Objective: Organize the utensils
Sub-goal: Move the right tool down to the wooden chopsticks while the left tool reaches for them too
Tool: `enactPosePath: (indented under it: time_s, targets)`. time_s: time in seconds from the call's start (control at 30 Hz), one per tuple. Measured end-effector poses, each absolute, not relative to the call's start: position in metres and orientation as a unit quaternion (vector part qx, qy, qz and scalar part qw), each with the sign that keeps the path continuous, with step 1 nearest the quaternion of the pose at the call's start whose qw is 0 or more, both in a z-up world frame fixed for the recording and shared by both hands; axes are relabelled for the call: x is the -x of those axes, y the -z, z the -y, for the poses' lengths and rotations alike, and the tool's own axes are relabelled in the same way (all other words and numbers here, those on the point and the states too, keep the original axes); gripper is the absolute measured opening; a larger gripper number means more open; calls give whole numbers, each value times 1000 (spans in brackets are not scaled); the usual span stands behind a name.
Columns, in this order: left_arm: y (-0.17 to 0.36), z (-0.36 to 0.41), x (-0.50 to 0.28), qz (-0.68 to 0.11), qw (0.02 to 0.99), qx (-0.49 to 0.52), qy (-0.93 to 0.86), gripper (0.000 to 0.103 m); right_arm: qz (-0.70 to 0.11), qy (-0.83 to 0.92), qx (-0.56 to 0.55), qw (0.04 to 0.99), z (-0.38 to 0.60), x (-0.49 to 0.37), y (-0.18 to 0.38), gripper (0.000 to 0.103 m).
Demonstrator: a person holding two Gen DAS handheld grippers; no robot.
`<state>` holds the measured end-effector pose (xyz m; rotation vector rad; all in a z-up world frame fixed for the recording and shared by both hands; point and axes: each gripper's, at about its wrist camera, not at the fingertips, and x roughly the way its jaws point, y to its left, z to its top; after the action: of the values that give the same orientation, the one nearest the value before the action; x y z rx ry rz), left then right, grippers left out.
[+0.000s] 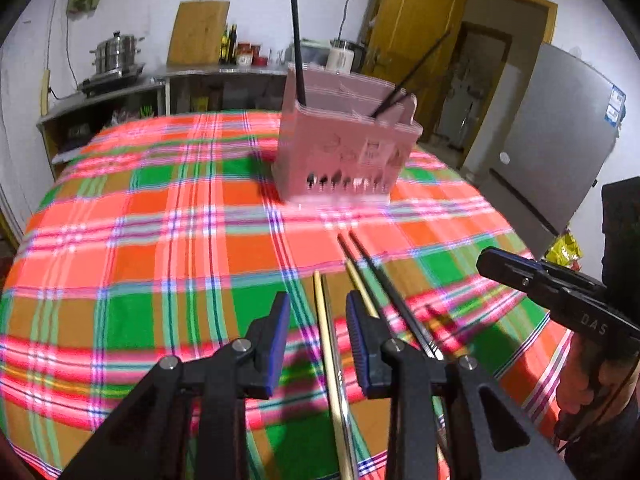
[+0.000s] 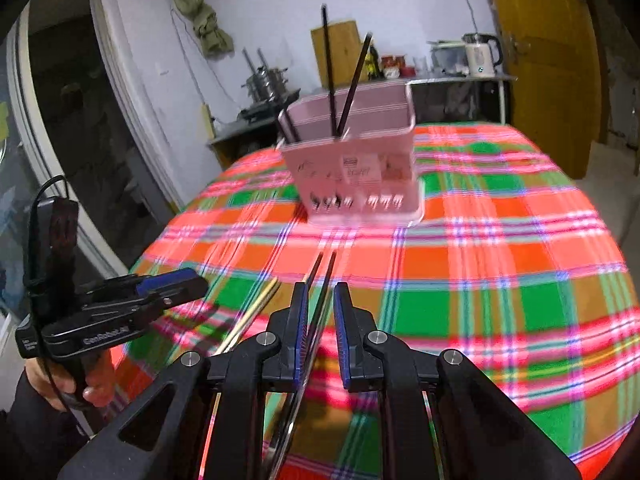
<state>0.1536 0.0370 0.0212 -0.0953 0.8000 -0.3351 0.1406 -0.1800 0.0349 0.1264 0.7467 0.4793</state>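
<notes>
Both grippers' jaws stand spread: left gripper over pale chopsticks, right gripper over black chopsticks.

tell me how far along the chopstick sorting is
Done: two black chopsticks stand in the pink holder. In hand: nothing gripped; the left gripper straddles a pale chopstick, the right gripper a black pair. Left: all four still lie on the cloth.

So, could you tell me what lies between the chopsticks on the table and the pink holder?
Only bare plaid tablecloth separates the chopsticks from the pink holder, in both wrist views.
</notes>
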Motion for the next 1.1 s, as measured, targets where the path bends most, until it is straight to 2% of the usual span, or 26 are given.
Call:
enactPosePath:
  time_s: [0.4, 0.7, 0.9, 1.1]
  targets:
    - [12, -22, -176, -437, 887, 27, 148, 30, -380, -239, -62, 891, 172, -143, -20, 11]
    - [14, -18, -177, -435, 891, 6, 132, 32, -388, -240, -64, 888, 168, -149, -15, 11]
    - [15, -17, -174, -435, 893, -18, 111, 28, -390, -243, -60, 886, 162, -148, -15, 11]
    - [14, -36, -173, -435, 897, 8, 82, 18, -398, -249, -52, 882, 146, -152, -13, 11]
